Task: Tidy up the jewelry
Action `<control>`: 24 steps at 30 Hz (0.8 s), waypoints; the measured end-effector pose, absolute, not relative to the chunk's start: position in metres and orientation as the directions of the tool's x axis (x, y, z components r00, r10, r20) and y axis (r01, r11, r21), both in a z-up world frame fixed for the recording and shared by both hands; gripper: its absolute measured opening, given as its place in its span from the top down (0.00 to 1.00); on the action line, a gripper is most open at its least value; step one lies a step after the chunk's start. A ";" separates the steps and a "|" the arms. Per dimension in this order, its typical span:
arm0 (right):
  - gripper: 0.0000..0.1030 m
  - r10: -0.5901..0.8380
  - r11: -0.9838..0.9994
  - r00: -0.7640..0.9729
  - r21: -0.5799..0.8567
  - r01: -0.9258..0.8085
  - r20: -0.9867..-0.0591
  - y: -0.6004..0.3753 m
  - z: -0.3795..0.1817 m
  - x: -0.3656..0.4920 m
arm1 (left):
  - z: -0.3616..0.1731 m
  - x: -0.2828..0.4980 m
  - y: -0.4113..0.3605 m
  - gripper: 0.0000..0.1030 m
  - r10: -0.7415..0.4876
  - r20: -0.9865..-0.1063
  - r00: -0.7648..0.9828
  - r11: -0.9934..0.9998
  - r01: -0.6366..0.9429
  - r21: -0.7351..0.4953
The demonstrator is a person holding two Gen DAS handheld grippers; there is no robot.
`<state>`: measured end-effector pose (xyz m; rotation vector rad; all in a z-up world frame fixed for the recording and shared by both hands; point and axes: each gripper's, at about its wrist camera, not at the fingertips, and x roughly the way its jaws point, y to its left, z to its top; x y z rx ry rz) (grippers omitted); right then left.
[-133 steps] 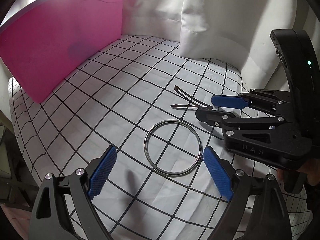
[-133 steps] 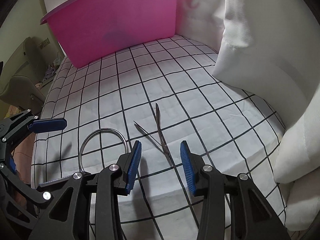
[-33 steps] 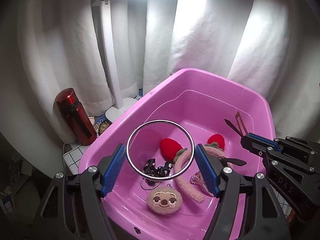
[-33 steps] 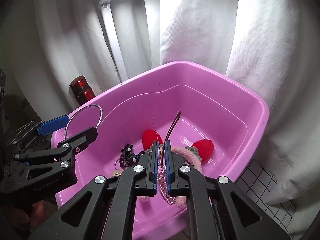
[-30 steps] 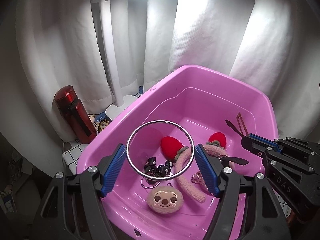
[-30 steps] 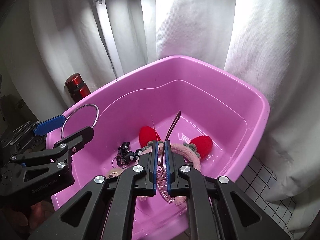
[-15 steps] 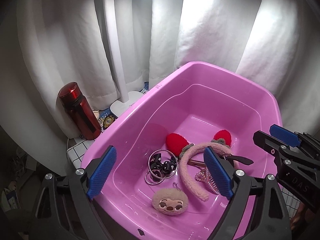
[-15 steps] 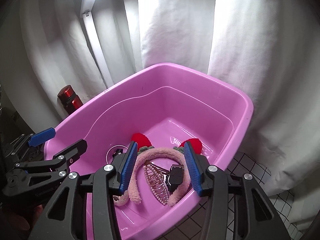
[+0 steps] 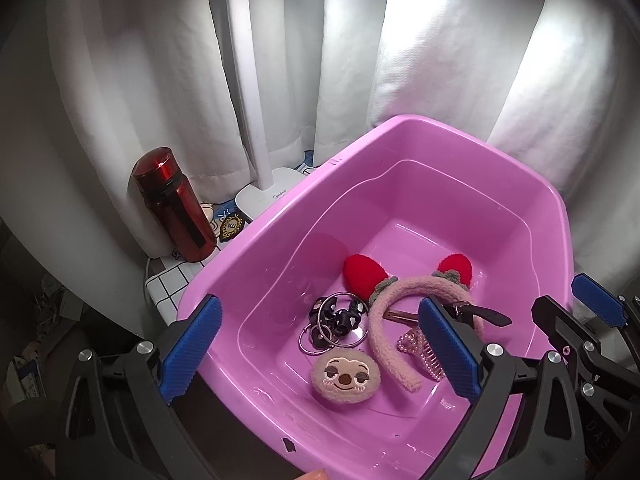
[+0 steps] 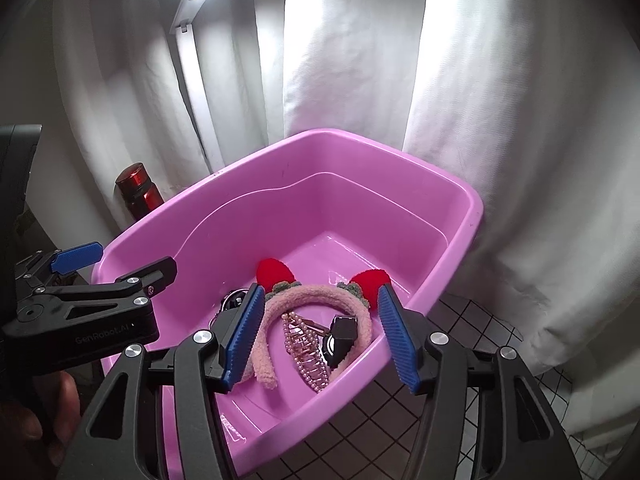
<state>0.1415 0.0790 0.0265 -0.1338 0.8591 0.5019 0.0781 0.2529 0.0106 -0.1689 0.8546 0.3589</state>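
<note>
Jewelry is all sitting in the pink tub point(image 9: 532, 184), clustered on its floor toward the near wall. Left gripper point(image 9: 320, 350) and right gripper point(image 10: 322, 334) are both hovering over the tub, jaws spread wide, carrying nothing. Drop step looks done; judging next move is pulling both straight up and back so no finger is snagging the rim. Contents: fuzzy pink headband point(image 9: 394, 322) with 2 red ears, silver ring point(image 9: 320, 330) lying against black hair ties point(image 9: 342, 312) at the tub's centre, sloth plush charm point(image 9: 345, 376) nearest the front wall, pearl comb clip point(image 10: 306, 354) inside the headband's arc, dark clip point(image 10: 340, 340) beside it.
</note>
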 end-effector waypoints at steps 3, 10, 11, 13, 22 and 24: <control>0.44 0.359 0.880 0.549 0.077 -0.469 -0.755 0.078 0.028 0.137 | 0.010 0.077 0.253 0.06 0.236 -0.766 0.598 0.927 -0.376 -0.007; 0.39 0.340 0.898 0.559 0.084 -0.432 -0.756 0.069 0.029 0.130 | 0.012 0.071 0.248 0.06 0.243 -0.760 0.602 0.927 -0.376 -0.001; 0.39 0.338 0.899 0.558 0.085 -0.430 -0.758 0.068 0.029 0.130 | 0.011 0.071 0.248 0.06 0.243 -0.760 0.603 0.927 -0.375 -0.002; 0.39 0.333 0.903 0.558 0.086 -0.422 -0.760 0.066 0.028 0.129 | 0.011 0.070 0.248 0.06 0.245 -0.760 0.602 0.927 -0.376 0.001; 0.38 0.323 0.909 0.560 0.086 -0.407 -0.763 0.060 0.028 0.125 | 0.008 0.067 0.242 0.06 0.237 -0.765 0.599 0.932 -0.363 0.005; 0.38 0.322 0.910 0.561 0.085 -0.406 -0.762 0.060 0.028 0.125 | 0.008 0.067 0.241 0.06 0.237 -0.766 0.598 0.932 -0.363 0.006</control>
